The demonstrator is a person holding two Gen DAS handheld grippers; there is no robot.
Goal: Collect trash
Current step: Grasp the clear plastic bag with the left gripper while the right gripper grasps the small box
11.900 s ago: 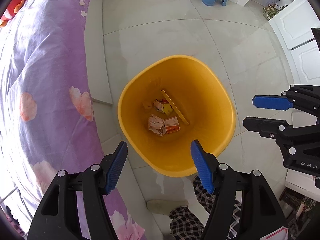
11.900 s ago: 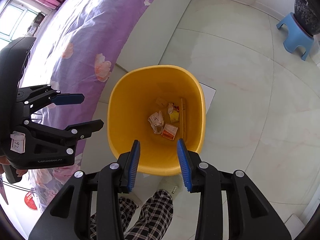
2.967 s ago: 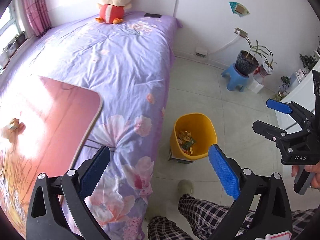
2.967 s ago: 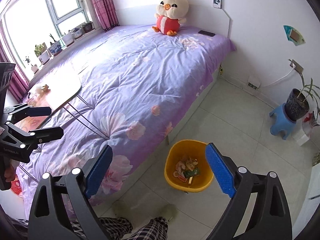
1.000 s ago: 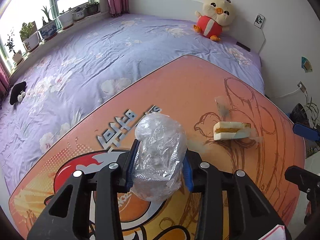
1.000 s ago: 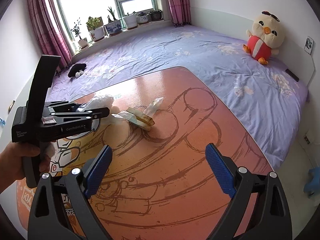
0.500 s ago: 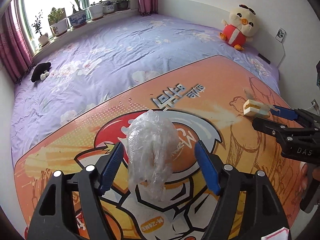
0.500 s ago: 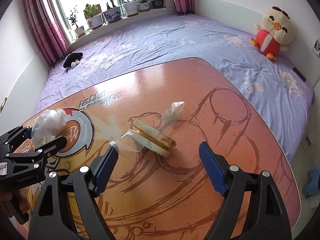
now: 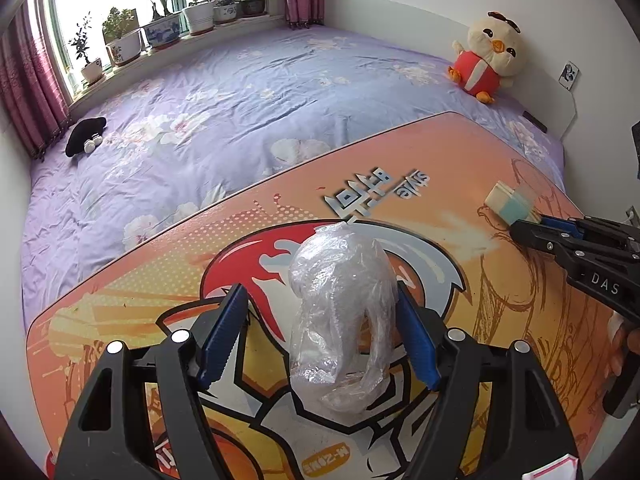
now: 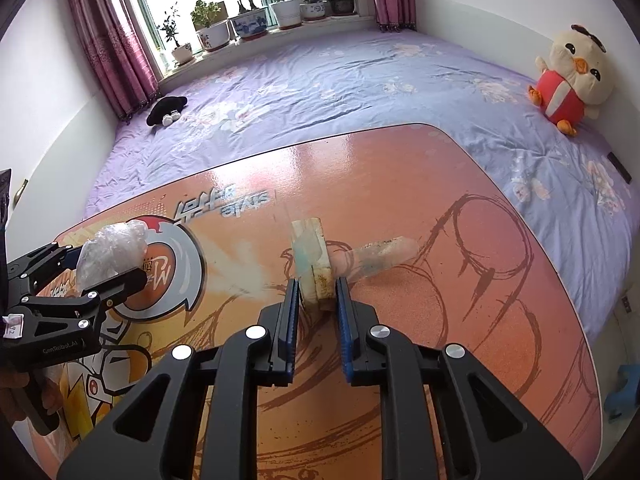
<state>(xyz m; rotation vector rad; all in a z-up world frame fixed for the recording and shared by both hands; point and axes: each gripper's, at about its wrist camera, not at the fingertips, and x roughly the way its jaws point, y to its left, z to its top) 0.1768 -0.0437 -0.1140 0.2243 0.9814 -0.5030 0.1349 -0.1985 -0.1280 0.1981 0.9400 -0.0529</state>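
Observation:
A crumpled clear plastic bag (image 9: 340,320) sits on the orange cartoon-print table (image 9: 500,300), between the fingers of my left gripper (image 9: 320,336). The jaws are open; the right pad touches the bag and the left pad stands clear of it. The bag also shows in the right wrist view (image 10: 112,252). My right gripper (image 10: 316,308) has closed around the near end of a wrapped sandwich (image 10: 312,260), whose clear wrapper tail (image 10: 384,256) trails to the right. The sandwich also shows in the left wrist view (image 9: 508,200).
The table stands over a bed with a purple floral cover (image 10: 360,80). A chick plush toy (image 10: 572,76) sits at the bed's head and a black item (image 10: 166,110) lies near the window. Potted plants (image 10: 248,20) line the sill.
My right gripper has moved onto the sandwich and closed on its near end. My left gripper has narrowed around the plastic bag but is still open.

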